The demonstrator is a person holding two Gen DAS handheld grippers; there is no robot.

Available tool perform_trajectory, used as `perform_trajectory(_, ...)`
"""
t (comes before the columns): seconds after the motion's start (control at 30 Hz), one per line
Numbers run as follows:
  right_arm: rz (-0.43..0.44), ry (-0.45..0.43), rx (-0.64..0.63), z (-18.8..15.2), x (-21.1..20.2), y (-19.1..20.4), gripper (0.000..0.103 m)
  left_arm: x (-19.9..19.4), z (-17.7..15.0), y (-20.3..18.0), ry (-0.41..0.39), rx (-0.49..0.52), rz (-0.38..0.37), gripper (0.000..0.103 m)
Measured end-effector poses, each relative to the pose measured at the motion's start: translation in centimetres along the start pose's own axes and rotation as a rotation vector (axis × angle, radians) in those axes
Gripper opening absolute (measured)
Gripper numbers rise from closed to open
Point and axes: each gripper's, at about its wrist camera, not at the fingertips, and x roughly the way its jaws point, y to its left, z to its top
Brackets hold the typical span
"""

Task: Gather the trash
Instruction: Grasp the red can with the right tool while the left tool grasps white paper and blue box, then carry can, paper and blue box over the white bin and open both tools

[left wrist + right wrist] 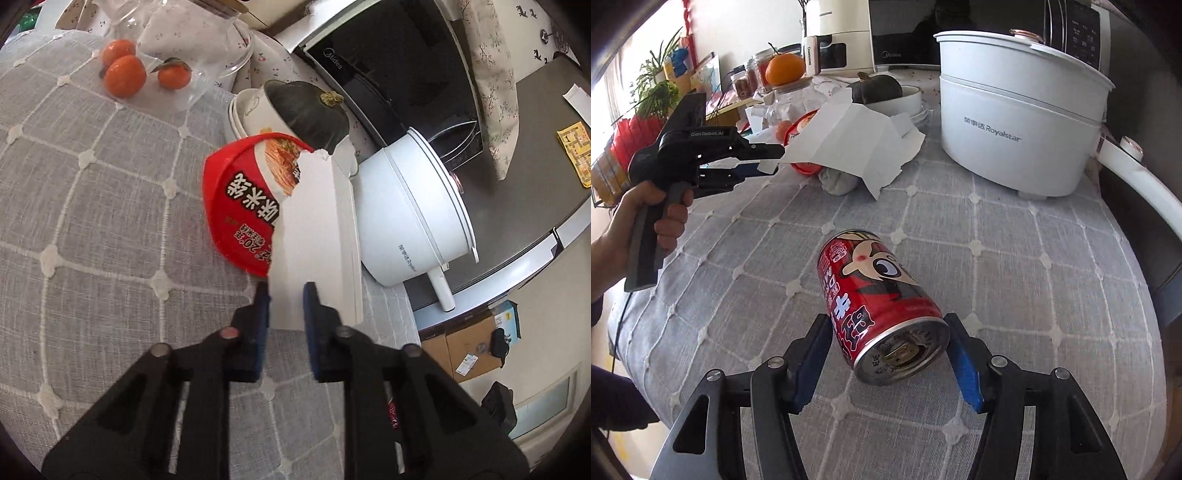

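On the grey checked tablecloth (1015,236), trash is in both grips. The can (882,306) sits between the right gripper's (890,354) jaws, tilted, its opened end toward the camera. Both pads appear to press its sides, so it reads as clamped; whether its far end touches the cloth cannot be told. Judged light, thin-walled and smooth: it dents under a hard squeeze and may slip, so a hold across mid-body is sounder than one near the rim. Residue could spill from the opening.

The paper (314,236), a torn white folded sheet, is pinched at its near edge by the left gripper (286,291), jaws together on it. It is limp and tears easily; a hold further in from the edge would be safer.

Behind the paper lies a red noodle bowl (236,206), apparently trash too. Beyond stand the white pot (1015,110), a squash (310,110) and oranges (125,75).
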Motion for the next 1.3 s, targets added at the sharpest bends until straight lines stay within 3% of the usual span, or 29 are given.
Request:
perform_trajectory(0.27,-0.062,0.028,0.030,-0.4,-2.1,0.3,0.062,-3.9,-1.4,-4.4,-0.009,0.134,-0.012,0.001)
perform_trajectory(0.4,-0.091,0.033,0.073,-0.5,-4.7,0.8,0.056,-6.7,-2.9,-6.9,0.008,0.205,-0.012,0.001)
perform_trajectory(0.8,-0.160,0.045,0.178,-3.9,-12.3,4.0,0.055,-14.1,-10.7,-11.3,0.059,0.378,0.042,0.001)
perform_trajectory(1.07,-0.179,-0.001,0.298,-7.0,-17.7,3.9,0.055,-17.0,-15.7,-14.1,0.073,0.442,-0.009,0.001)
perform_trajectory(1.3,-0.220,0.001,0.493,-12.3,-21.6,0.5,0.055,-16.3,-19.8,-16.4,0.134,0.452,-0.109,0.001)
